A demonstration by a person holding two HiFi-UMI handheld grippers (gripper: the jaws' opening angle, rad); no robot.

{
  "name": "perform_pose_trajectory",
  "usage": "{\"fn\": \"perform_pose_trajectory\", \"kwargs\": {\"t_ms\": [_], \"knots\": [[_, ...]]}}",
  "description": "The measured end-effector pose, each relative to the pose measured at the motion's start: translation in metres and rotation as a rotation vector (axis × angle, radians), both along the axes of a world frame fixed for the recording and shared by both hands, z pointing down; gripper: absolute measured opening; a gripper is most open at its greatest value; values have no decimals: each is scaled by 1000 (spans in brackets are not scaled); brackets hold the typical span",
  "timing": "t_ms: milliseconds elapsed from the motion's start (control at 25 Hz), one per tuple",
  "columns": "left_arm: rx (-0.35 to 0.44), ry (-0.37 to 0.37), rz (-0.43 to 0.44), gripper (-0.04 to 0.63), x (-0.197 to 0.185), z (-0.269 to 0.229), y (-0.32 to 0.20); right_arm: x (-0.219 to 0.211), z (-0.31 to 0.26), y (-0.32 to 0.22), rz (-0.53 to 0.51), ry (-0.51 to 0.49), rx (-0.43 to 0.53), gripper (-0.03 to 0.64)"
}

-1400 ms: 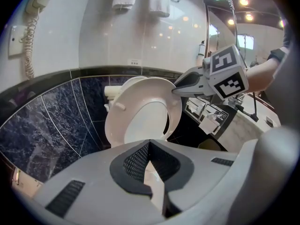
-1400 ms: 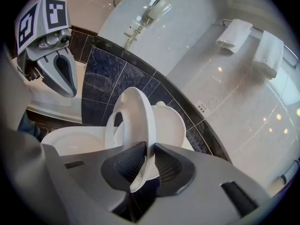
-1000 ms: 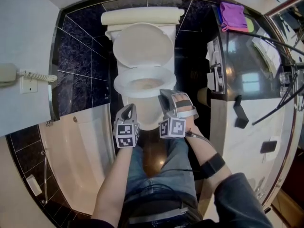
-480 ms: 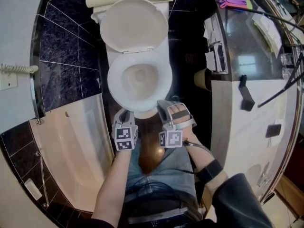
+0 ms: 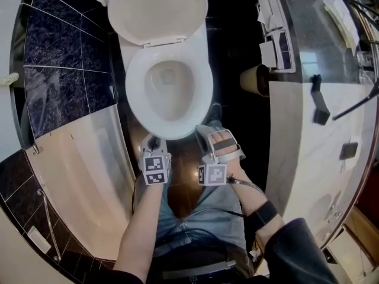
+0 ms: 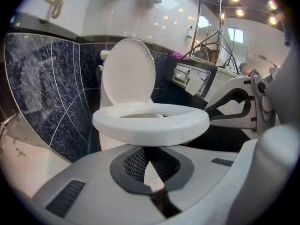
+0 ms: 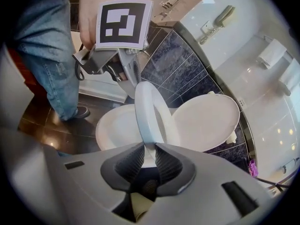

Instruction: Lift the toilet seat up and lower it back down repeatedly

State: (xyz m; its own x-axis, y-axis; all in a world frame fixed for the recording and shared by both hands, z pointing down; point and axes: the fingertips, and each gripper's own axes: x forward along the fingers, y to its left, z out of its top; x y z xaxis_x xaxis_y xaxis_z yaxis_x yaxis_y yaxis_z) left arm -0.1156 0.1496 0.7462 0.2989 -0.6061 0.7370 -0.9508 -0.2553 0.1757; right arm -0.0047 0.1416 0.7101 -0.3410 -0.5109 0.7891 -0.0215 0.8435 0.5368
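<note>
We record the toilet seat (image 5: pixel 135 93) lying down over the bowl (image 5: pixel 169 84) in the upper centre of the head view, its lid (image 5: pixel 157 10) raised behind it at the top edge; the right gripper (image 7: pixel 149 154) is clamped on the seat's front rim, right of centre, the rim pinched between both pads (image 7: pixel 130 161); the left gripper (image 6: pixel 146 154) is closed, tips touching, nothing between them, just short of that rim, left of centre; whether the seat rests fully on the bowl we cannot tell

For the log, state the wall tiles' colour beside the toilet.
Wall tiles: dark blue marble pattern, best in left gripper view.
</note>
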Motion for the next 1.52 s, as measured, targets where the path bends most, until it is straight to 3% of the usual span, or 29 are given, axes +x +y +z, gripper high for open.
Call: {"fn": "perform_pose_trajectory", "kwargs": {"t_ms": [40, 80, 120, 280, 520, 920, 1280, 1520], "knots": [[-5, -3, 9, 0, 1, 5, 3, 1, 5, 5, 8, -1, -13, 90], [-11, -5, 18, 0, 1, 11, 6, 4, 9, 10, 19, -1, -23, 26], [-17, -7, 27, 0, 2, 16, 9, 8, 13, 15, 33, 2, -32, 18], [-47, -15, 55, 0, 4, 40, 23, 27, 30, 22, 120, 10, -53, 19], [-101, -22, 83, 0, 10, 88, 42, 42, 56, -10, 257, -12, -28, 20], [-226, -38, 123, 0, 7, 161, 79, 21, 99, -35, 298, -51, -24, 20], [-167, -51, 117, 0, -11, 131, 48, 28, 95, -40, 389, -85, -58, 21], [-58, -67, 108, 0, -22, 42, -2, 27, 29, -61, 432, -141, -51, 21]]}}
